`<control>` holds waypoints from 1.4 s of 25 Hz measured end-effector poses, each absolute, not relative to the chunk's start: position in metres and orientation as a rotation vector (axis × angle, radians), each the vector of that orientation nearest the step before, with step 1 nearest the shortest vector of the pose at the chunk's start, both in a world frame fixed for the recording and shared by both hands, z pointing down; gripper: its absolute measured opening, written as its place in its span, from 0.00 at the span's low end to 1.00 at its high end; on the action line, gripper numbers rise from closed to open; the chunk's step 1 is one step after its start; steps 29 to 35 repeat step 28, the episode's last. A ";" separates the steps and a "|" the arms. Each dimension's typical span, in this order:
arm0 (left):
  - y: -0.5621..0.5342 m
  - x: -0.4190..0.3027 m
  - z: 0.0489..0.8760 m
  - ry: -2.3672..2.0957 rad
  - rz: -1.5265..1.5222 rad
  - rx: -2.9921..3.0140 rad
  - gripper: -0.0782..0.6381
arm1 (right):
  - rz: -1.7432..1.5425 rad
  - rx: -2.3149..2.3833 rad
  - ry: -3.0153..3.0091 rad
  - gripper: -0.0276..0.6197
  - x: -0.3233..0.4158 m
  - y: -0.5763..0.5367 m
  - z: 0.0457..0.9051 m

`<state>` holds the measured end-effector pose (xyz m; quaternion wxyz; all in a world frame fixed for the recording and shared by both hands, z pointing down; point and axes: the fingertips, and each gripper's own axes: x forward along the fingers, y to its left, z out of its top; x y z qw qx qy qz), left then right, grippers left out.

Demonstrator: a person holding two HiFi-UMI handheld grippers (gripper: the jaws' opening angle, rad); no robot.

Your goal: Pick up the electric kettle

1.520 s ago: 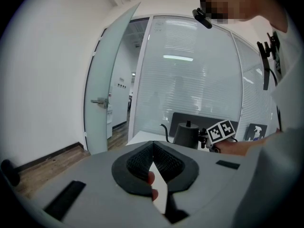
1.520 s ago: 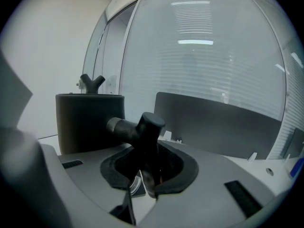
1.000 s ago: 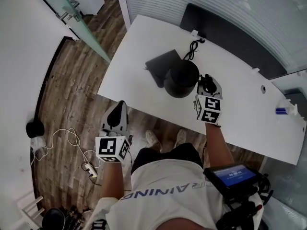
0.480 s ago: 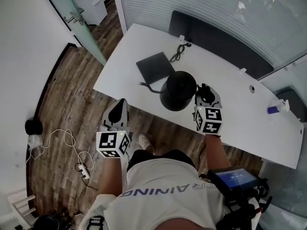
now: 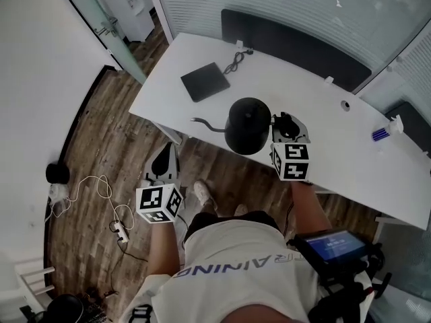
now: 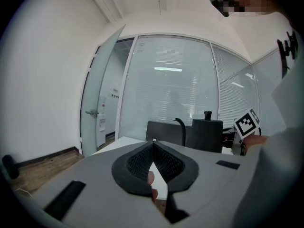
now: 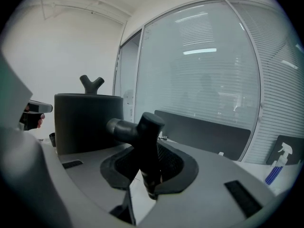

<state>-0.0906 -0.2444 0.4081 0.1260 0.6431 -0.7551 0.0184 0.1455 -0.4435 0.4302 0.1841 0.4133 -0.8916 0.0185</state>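
Observation:
The black electric kettle [image 5: 247, 124] hangs over the near edge of the white table [image 5: 350, 147], its thin spout pointing left. My right gripper [image 5: 286, 122] is shut on the kettle's handle [image 7: 145, 141], and the dark body [image 7: 85, 122] fills the left of the right gripper view. My left gripper [image 5: 163, 161] is off the table, over the wood floor, with its pads meeting at the tips and nothing between them [image 6: 153, 144]. In the left gripper view the kettle [image 6: 206, 134] shows ahead to the right.
A flat black base plate [image 5: 204, 81] lies bare on the table's far left, with a cord [image 5: 236, 60] behind it. A blue spray bottle [image 5: 382, 132] stands at the right. Cables [image 5: 101, 200] lie on the floor to the left.
The kettle has come off the black base plate and moved right and toward the near table edge, in my right gripper. The left gripper stays shut beside the table.

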 end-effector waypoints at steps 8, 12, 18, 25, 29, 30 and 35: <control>-0.213 -0.060 0.389 -2.232 0.063 1.892 0.13 | 0.073 1.145 -2.539 0.18 0.188 -0.398 0.423; -0.206 -0.062 0.392 -2.214 0.045 1.903 0.13 | 0.067 1.147 -2.541 0.18 0.191 -0.380 0.414; -0.178 -0.085 0.386 -2.195 0.014 1.916 0.13 | 0.067 1.159 -2.538 0.18 0.174 -0.348 0.397; -0.149 -0.121 0.379 -2.197 -0.013 1.914 0.13 | 0.087 1.137 -2.564 0.18 0.136 -0.317 0.388; -0.141 -0.131 0.376 -2.191 -0.013 1.929 0.13 | 0.091 1.132 -2.575 0.18 0.122 -0.305 0.384; -0.141 -0.131 0.376 -2.191 -0.013 1.929 0.13 | 0.091 1.132 -2.575 0.18 0.122 -0.305 0.384; -0.141 -0.131 0.376 -2.191 -0.013 1.929 0.13 | 0.091 1.132 -2.575 0.18 0.122 -0.305 0.384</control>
